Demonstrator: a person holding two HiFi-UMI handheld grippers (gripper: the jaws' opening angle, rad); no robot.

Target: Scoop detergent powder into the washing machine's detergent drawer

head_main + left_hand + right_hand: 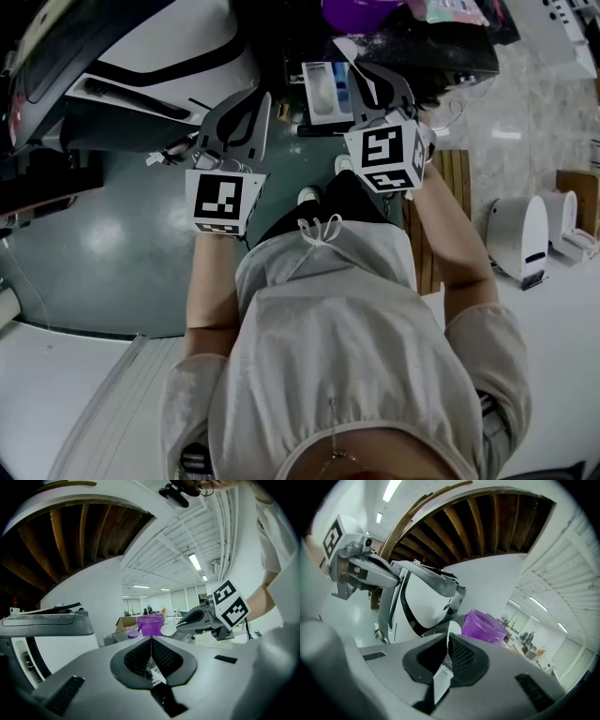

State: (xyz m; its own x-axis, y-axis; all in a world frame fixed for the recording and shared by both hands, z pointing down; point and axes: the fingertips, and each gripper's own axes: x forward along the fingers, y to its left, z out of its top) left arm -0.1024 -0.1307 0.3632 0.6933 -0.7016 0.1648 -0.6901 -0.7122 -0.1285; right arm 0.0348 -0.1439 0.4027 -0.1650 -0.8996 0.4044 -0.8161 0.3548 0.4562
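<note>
One washer (pixel 141 70), two hand-held grippers, one purple tub (pixel 483 626), one drawer (pixel 322 92), one white scoop (pixel 440 679). Both forearms reached forward and down, side by side. The left hand-held gripper (pixel 151 638) was pinched together with nothing in it. The right hand-held gripper (pixel 447 637) was clamped on the scoop handle. The scoop's long axis ran along the jaws, bowl past the tips, toward the tub. The drawer sat just beside the right gripper.
</note>
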